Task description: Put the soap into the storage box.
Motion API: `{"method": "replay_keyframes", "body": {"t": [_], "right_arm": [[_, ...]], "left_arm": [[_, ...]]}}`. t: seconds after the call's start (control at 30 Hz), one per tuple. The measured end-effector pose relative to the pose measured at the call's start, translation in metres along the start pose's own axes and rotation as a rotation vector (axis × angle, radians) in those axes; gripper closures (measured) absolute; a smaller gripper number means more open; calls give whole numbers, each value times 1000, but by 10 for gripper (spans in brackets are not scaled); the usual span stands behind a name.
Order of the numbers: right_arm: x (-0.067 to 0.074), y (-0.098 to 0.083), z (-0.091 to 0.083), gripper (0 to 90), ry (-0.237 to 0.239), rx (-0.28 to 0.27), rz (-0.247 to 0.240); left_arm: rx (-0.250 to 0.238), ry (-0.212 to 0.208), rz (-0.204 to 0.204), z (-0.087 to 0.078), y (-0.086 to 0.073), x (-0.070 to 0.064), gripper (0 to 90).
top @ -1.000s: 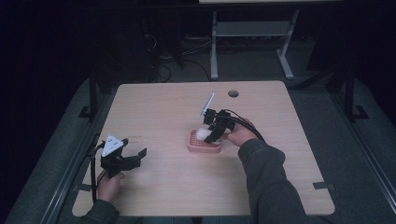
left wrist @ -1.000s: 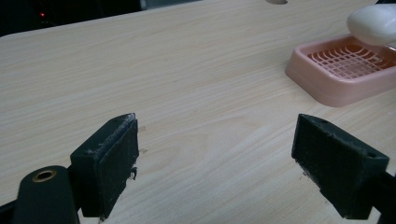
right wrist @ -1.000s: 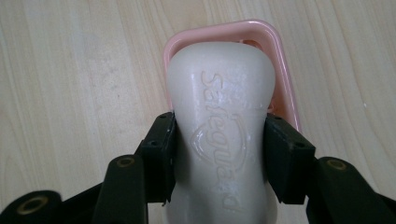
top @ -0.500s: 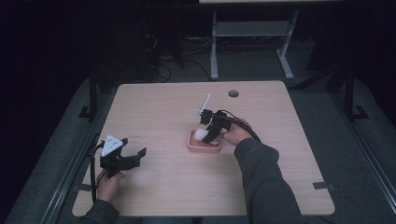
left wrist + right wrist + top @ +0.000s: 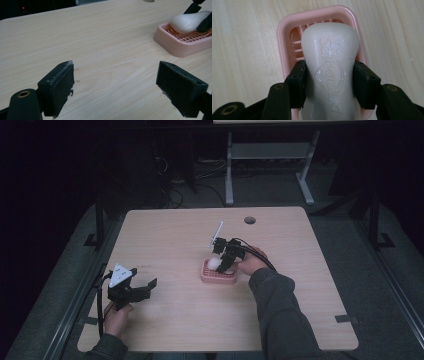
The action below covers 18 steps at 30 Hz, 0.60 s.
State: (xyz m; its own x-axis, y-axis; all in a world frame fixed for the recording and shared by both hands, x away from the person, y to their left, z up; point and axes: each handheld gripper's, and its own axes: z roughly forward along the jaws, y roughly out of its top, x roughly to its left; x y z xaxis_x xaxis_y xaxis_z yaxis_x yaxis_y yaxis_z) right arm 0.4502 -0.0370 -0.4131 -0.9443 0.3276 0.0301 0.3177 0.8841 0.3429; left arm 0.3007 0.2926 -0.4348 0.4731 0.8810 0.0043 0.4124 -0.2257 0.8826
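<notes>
Two grippers are in my charge at a pale wood table [image 5: 175,235]. My right gripper [image 5: 329,75] has its jaws clamped on the waist of a white soap [image 5: 330,50], which sits over a pink dish [image 5: 284,32]. From the gripper's own camera the near end of the soap and the dish's near rim run off the bottom of the frame, so I cannot tell whether the soap rests on the grid or hangs just above it. In the high view the gripper covers most of the soap. My left gripper [image 5: 115,87] has its jaws spread wide with nothing between them, low over bare wood near the table's front left corner. From its camera the dish [image 5: 180,42] is cut by the right edge. The dish stands near the table's middle, well apart from every edge, with open wood between it and the left gripper. Beyond the table the room is too dark to read.
</notes>
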Motion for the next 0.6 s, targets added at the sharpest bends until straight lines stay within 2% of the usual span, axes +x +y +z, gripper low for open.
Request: {"method": "replay_keyframes", "body": {"t": [0.6], "right_arm": [[-2,1,9,485,-1,9,-2]], "left_arm": [[-2,0,-10,-1,0,0,141]]}}
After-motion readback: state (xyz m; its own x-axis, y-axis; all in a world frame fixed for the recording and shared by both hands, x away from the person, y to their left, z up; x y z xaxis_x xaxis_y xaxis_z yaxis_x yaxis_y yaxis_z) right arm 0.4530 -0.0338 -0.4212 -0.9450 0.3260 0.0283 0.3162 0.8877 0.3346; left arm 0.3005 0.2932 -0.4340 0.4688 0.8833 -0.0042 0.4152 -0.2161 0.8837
